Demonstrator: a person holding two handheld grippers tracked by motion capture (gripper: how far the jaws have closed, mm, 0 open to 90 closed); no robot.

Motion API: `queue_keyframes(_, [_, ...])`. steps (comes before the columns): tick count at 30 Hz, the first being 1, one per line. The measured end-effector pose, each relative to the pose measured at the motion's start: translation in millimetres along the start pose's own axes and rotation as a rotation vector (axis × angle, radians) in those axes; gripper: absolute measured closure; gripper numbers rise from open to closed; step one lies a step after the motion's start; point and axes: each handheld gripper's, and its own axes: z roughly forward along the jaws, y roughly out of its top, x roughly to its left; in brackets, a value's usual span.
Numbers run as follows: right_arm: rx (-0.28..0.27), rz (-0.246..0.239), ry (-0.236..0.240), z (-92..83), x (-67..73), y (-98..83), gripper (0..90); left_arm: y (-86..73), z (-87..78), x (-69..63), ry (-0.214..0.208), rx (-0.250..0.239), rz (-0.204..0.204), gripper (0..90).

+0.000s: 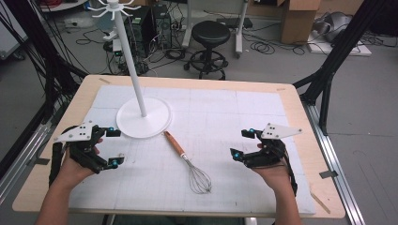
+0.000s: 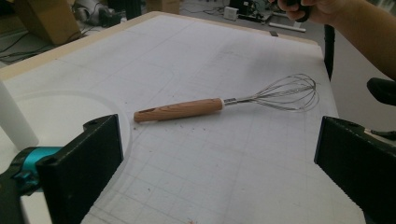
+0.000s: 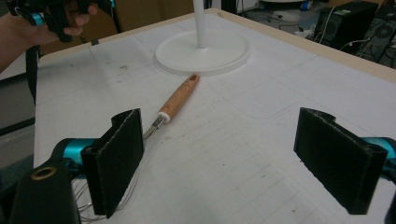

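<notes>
Lying flat, wooden-handled wire whisk (image 1: 187, 161), untouched

Wooden-handled wire whisk (image 1: 187, 161) lies flat on white gridded bench mat, handle end just beside white round stand base.

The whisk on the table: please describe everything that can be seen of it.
The whisk has a wooden-looking handle, a pale collar and a balloon of thin metal wires. It lies flat on the white gridded mat, between the two grippers and touched by neither. Its handle end points toward the round base of the white stand, just short of it.
</notes>
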Motion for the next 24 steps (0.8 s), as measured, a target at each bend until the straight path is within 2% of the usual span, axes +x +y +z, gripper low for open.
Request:
queue_keyframes(7, [0.005,0.008,-0.004,0.0,-2.1,-1.5,14.9,-0.4,2.4,-0.1,0.001,0.011,0.001,1.7])
queue_keyframes(17, [0.003,-0.004,-0.020,-2.1,2.7,0.1,14.9,2.8,2.1,-1.9,-0.003,-0.006,0.010,1.7])
queue_keyframes(24, [0.008,-0.005,-0.025,-1.1,3.3,0.3,15.0,3.2,4.2,-2.9,-0.003,0.000,0.010,1.7])
